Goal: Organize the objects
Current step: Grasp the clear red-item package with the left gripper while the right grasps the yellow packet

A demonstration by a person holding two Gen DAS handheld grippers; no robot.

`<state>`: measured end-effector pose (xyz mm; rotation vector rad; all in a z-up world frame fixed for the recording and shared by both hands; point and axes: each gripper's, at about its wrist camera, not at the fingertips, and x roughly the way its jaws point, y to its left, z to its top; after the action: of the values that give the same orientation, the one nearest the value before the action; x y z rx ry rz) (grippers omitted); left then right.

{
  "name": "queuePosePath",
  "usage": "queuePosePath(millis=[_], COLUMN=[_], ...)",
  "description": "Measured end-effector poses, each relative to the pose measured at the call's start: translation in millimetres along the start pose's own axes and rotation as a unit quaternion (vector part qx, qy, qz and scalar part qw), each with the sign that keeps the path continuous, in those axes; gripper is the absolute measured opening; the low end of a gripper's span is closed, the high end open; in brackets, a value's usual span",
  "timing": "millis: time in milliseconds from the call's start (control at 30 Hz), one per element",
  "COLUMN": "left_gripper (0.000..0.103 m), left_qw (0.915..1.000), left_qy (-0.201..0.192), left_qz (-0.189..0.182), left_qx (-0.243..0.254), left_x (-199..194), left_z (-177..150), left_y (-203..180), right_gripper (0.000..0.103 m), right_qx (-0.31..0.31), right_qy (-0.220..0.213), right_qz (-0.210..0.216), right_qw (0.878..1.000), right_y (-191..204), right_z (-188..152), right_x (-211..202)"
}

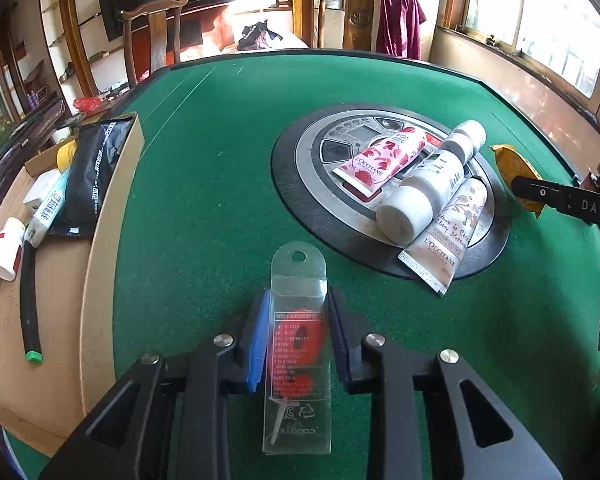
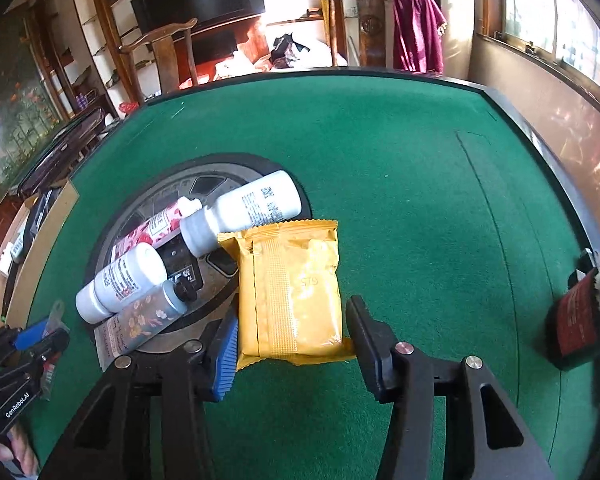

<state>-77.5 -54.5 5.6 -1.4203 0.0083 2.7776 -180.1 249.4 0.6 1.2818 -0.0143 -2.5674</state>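
My left gripper (image 1: 299, 300) is shut on a clear plastic blister pack (image 1: 298, 280) with a red item inside, held low over the green felt table (image 1: 220, 160). It also shows at the lower left of the right wrist view as the left gripper (image 2: 40, 340). My right gripper (image 2: 293, 312) is shut on a yellow foil packet (image 2: 292, 280), one pad against each long side. On the round centre console (image 1: 300, 184) lie a pink rose tube (image 1: 380, 156), a white bottle (image 1: 420, 192), a blossom tube (image 1: 448, 232) and a grey-capped bottle (image 2: 240, 212).
A cardboard box (image 1: 112, 200) stands at the table's left edge and holds a black pouch (image 1: 92, 176), a small white bottle (image 1: 6, 248) and a black stick (image 1: 30, 300). A red and black object (image 2: 576, 320) sits at the right rim. Chairs stand beyond the far edge.
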Motion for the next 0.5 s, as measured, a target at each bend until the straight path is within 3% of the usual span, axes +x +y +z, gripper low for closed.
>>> queuePosePath(millis=[133, 333, 500], left_gripper=[0.027, 0.027, 0.027], left_qw=[0.9996, 0.9992, 0.9993], left_qy=[-0.003, -0.024, -0.031], left_qz=[-0.025, -0.027, -0.021], left_qx=[-0.011, -0.014, -0.008], left_x=[-3.0, -12.4, -13.9], left_z=[2.0, 3.6, 5.3], left_y=[2.7, 5.5, 2.9], right_gripper=[0.054, 0.054, 0.054], right_qx=[0.012, 0.025, 0.011], right_qy=[-0.021, -0.06, -0.064], right_qz=[0.006, 0.021, 0.047], right_qw=[1.0, 0.998, 0.997], right_y=[-0.7, 4.7, 20.9], right_z=[3.0, 6.2, 5.3], right_x=[-14.4, -37.7, -41.8])
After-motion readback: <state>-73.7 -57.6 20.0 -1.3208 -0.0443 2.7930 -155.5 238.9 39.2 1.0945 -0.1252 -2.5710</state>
